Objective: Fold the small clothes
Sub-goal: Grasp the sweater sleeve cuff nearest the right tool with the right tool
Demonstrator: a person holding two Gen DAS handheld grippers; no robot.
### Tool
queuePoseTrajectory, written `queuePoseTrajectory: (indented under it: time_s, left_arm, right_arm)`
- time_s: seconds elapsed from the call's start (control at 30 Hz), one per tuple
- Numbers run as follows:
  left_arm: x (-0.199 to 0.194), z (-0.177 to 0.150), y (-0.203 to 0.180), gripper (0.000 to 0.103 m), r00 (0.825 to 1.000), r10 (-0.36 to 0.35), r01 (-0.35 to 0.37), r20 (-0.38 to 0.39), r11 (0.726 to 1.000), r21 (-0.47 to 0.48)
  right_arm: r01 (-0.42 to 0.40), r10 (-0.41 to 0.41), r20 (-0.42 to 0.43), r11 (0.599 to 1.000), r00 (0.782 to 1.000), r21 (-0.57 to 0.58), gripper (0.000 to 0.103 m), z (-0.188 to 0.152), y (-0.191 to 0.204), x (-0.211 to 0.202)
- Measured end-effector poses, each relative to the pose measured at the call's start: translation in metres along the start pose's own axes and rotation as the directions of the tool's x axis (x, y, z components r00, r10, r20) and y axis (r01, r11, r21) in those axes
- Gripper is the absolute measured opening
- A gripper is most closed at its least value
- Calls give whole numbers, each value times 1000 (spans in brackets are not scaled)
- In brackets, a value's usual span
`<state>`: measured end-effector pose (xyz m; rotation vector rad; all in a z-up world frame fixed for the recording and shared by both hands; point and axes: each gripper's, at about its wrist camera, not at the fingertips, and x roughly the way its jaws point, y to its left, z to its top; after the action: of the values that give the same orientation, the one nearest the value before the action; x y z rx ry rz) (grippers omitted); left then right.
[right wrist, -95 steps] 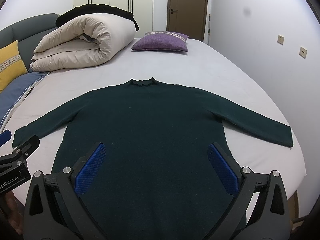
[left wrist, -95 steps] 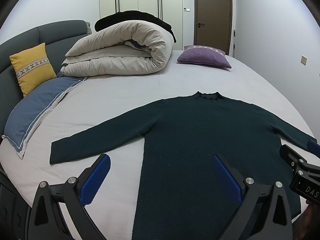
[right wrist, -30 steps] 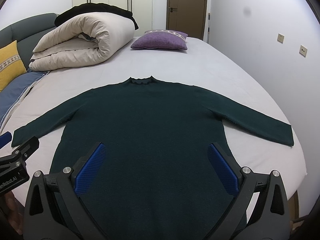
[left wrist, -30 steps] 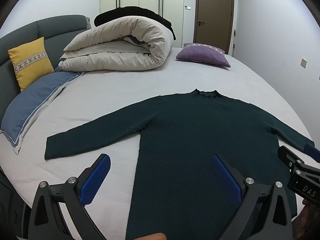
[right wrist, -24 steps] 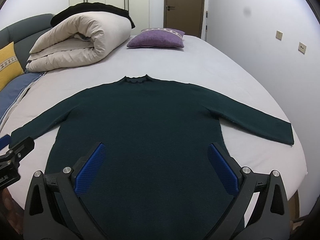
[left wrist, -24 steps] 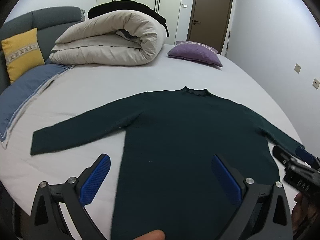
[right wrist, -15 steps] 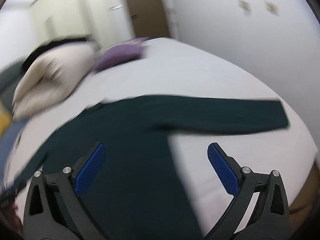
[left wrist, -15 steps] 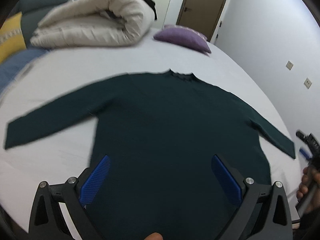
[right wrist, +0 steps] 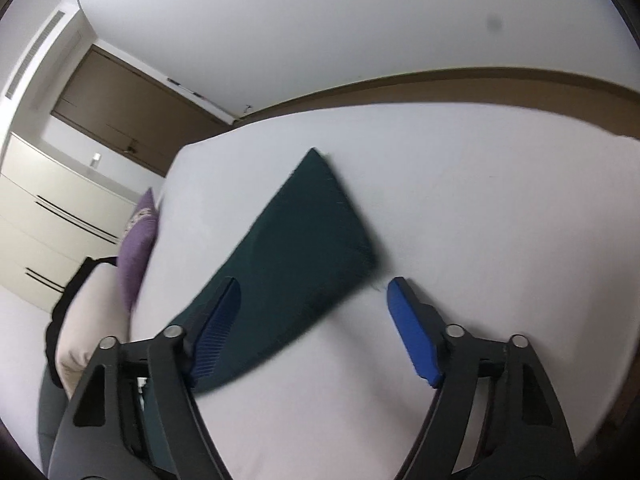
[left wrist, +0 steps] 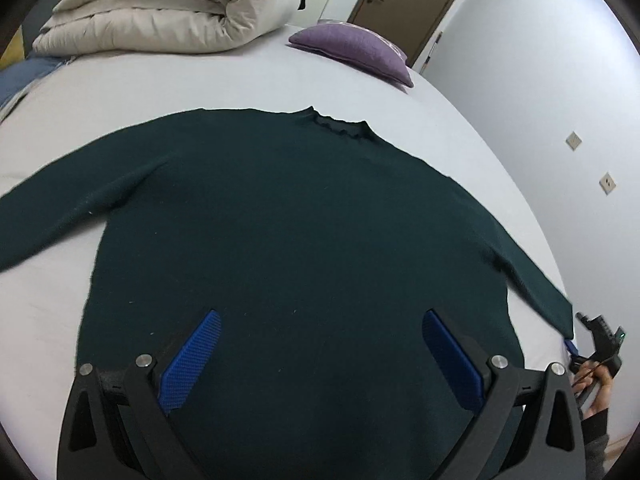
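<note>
A: Where's the sweater (left wrist: 296, 232)?

B: Flat on the bed (left wrist: 224, 80), sleeves spread toward the side edges, hem nearest us. Dark green, smooth.

A: Which tool is nearer a sleeve?

B: The right tool (right wrist: 312, 328), wide open and empty; the sleeve cuff (right wrist: 320, 236) lies just ahead of its fingers, long axis running away leftward. The left tool (left wrist: 320, 356) hangs over the hem, also wide open, holding nothing.

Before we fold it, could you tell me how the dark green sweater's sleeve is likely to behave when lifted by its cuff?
The sweater lies flat on the bed, so its sleeve probably droops limply. The knit looks grippy, unlikely to slip.
</note>
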<state>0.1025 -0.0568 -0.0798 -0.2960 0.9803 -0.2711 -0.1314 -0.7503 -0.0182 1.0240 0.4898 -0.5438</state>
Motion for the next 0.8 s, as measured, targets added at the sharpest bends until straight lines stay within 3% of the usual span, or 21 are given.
queuePoseTrajectory:
  time_s: [0.07,0.1,0.2,0.3,0.4,0.5,0.63,0.73,0.8]
  left_arm:
    - [2,2,5,103,999,-34,34,-3,999,-32]
    - [2,3,8,102,998,-59,58,-6,997,-50]
    - [-1,7,18,99,995,-98,98,3,992,-75]
    - [-6,11,27,93,994,-112,112,13,990,-86]
    - [-5,18,36,88,988,-150,151,21,981,-123]
    - [-10,23,42,88,983,-176,180,44,974,-137]
    - [-15,32,57,88,977,-204,213,67,962,-172]
    - [-12,37,71,87,973,-219,229,71,951,-206]
    - [-8,41,79,87,971,-227,237,69,946,-221]
  right_arm:
    - [-31,32,-24,999,999,28,45,5,-4,13]
    - [-30,31,-32,998,999,47,29,8,-7,19]
    - [6,-6,-7,1000,1000,23,11,13,-6,23]
    - [19,-18,12,997,1000,-78,8,14,30,23]
    - [-6,6,0,968,1000,-252,7,-10,110,24]
    - [-94,73,-63,875,995,-475,7,-57,203,32]
    - [-262,141,-232,706,962,-658,7,-167,300,47]
    - [-349,124,-353,627,927,-696,7,-254,343,77]
    - [-364,80,-398,599,914,-713,7,-303,354,99]
